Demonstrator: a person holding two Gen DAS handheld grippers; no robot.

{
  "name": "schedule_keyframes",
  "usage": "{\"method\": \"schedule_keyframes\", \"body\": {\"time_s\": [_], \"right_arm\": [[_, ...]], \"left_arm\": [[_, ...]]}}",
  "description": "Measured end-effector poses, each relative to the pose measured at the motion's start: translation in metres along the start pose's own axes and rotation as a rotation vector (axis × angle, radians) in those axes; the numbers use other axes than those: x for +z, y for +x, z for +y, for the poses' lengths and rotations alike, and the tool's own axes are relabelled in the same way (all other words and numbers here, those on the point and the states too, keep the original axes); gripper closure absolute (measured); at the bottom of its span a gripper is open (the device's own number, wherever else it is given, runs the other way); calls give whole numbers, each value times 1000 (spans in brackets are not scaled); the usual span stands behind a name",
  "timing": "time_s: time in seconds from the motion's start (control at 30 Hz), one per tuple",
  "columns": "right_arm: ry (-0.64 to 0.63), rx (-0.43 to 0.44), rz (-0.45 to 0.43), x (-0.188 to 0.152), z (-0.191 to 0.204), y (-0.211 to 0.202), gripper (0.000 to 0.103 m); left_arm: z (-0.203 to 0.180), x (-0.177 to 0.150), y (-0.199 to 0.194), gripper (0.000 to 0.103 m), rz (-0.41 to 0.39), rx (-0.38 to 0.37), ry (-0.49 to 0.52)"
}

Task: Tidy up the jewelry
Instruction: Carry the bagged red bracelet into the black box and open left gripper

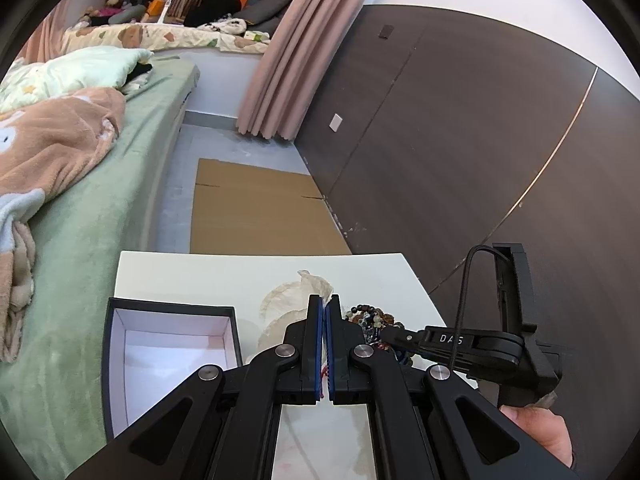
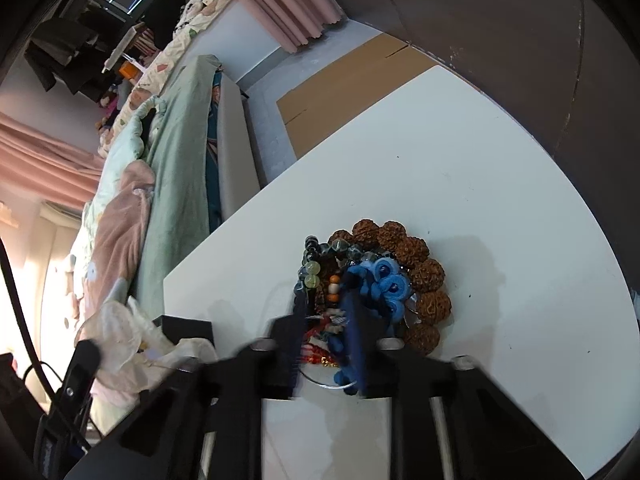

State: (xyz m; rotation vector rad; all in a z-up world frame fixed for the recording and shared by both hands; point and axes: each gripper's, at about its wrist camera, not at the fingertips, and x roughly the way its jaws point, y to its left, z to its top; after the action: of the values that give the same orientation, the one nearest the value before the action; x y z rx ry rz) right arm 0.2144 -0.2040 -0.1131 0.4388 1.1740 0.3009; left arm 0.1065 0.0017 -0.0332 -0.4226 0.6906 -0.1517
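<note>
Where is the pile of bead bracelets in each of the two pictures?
Left wrist view: the pile of bead bracelets shows low and right of middle, partly hidden behind the left gripper.
Right wrist view: it lies low in the middle, just ahead of the right gripper.
Shared landmark: the white table, with the flat cardboard on the floor beyond its far edge.

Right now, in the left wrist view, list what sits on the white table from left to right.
Open black box → crumpled white plastic bag → left hand-held gripper, shut → pile of beaded jewelry → right hand-held gripper reaching into the pile.
</note>
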Motion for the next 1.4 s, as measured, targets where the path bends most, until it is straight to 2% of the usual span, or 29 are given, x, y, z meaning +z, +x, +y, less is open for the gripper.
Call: {"method": "schedule_keyframes", "body": {"time_s": [0.17,0.5,0.73,0.87,0.97,1.03,1.1,1.27,1.3,1.33,1.37,1.4], "right_arm": [[-14,36,-45,-2,6,-14,97],[-85,227,-154,-18,33,-53,97],[-108,296,-206,-28,42,-67,97],[-121,340,-226,-33,45,-75,97],[-133,371,-233,-38,53,-76,97],[-142,391,-231,-42,59,-76,97],[-156,406,-228,-45,67,-73,97],[-187,448,-207,-51,88,-64,97],[-193,456,-203,-54,93,-62,97],[-200,467,-199,-55,97,-60,97],[-206,477,-195,-57,102,-58,97],[-212,485,-193,-58,106,-56,97]], "left_arm": [[3,0,-10,102,-18,13,-4],[21,3,-44,102,-91,38,-47],[36,2,-57,102,-113,67,-72],[42,1,-57,102,-106,90,-89],[55,0,-47,102,-41,88,-138],[63,-1,-42,102,-17,121,-174],[67,0,-44,102,-29,166,-183],[72,1,-48,97,-47,215,-190],[74,1,-49,87,-50,223,-194],[76,2,-49,56,-50,224,-202],[79,2,-49,32,-49,220,-212],[82,2,-51,1,-55,217,-225]]}}
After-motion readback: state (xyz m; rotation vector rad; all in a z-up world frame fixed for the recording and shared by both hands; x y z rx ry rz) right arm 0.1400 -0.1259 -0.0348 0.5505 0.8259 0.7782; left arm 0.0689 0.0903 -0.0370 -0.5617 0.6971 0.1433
